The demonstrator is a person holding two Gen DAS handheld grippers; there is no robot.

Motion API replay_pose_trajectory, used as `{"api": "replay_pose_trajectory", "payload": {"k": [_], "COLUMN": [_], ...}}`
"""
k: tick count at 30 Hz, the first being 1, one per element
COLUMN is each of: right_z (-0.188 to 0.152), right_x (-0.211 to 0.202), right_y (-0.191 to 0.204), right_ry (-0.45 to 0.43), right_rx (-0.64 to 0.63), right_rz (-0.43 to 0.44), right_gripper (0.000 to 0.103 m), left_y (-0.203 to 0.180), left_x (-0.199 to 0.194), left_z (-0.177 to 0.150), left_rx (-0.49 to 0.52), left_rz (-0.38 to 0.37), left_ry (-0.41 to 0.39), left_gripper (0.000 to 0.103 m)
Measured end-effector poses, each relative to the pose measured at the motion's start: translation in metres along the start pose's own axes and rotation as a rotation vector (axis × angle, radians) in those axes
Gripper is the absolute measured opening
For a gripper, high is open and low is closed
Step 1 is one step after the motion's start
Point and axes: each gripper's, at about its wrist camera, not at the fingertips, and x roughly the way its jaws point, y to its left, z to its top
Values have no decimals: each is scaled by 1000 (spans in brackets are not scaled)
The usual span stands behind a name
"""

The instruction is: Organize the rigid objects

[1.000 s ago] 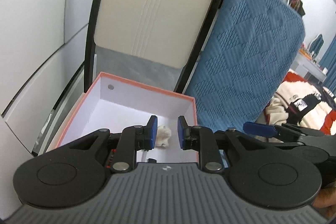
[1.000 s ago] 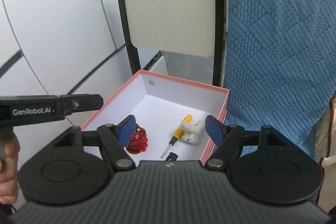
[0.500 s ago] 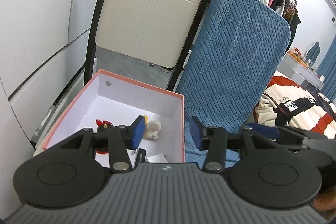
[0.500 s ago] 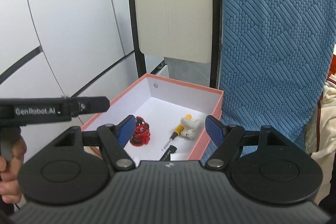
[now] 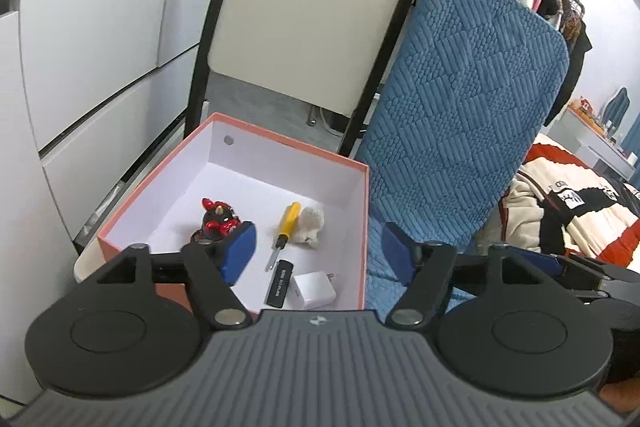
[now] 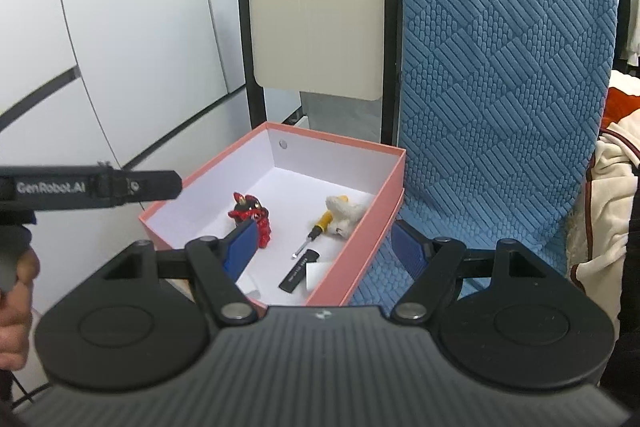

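Note:
A salmon-rimmed white box (image 5: 362, 211) (image 6: 376, 227) sits on a seat. In it lie a red and black figurine (image 5: 216, 219) (image 6: 252, 213), a yellow-handled screwdriver (image 5: 286, 227) (image 6: 318, 229), a small cream plush (image 5: 310, 227) (image 6: 342, 213), a black stick (image 5: 280, 283) (image 6: 299, 271) and a white charger plug (image 5: 314, 293). My left gripper (image 5: 318, 259) is open and empty, held above the box's near end. My right gripper (image 6: 322, 247) is open and empty, also above the near end.
A blue quilted chair back (image 5: 460, 115) (image 6: 500, 87) stands right of the box. A beige folding chair back (image 5: 304, 11) (image 6: 316, 27) stands behind it. White wall panels are on the left. Clothes lie at the right (image 5: 568, 203).
My left gripper opened wide and drew back and up from the cream plush, which stays in the box. My right gripper also pulled back, so more of the box shows.

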Motion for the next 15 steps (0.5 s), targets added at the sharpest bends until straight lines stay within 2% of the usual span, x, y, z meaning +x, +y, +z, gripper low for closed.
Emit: {"api": "replay_pose_trajectory", "payload": {"k": [6,7,8,10,15], "right_z": [-9,-9,-10,-10,-10], "right_x": [8,8,9,9,9], "right_y": [0,0,1,2,3], "right_ry": [19,18,18,13,16], "right_rx": [-1,2,3,-2,-9], "right_rz": [-2,-1,2,0,2], "right_gripper": [75,77,89,98,99], "left_y": [7,8,10,11,12], "left_x": [3,3,3,1,-1], "left_z": [-8,-8,-9,-10,-14], "left_rx": [-2,-5,-9,-9,0], "left_rz": [40,45,47,46,53], "left_ry": [15,15,16,17,17], "left_gripper": [95,98,99,101,103]}}
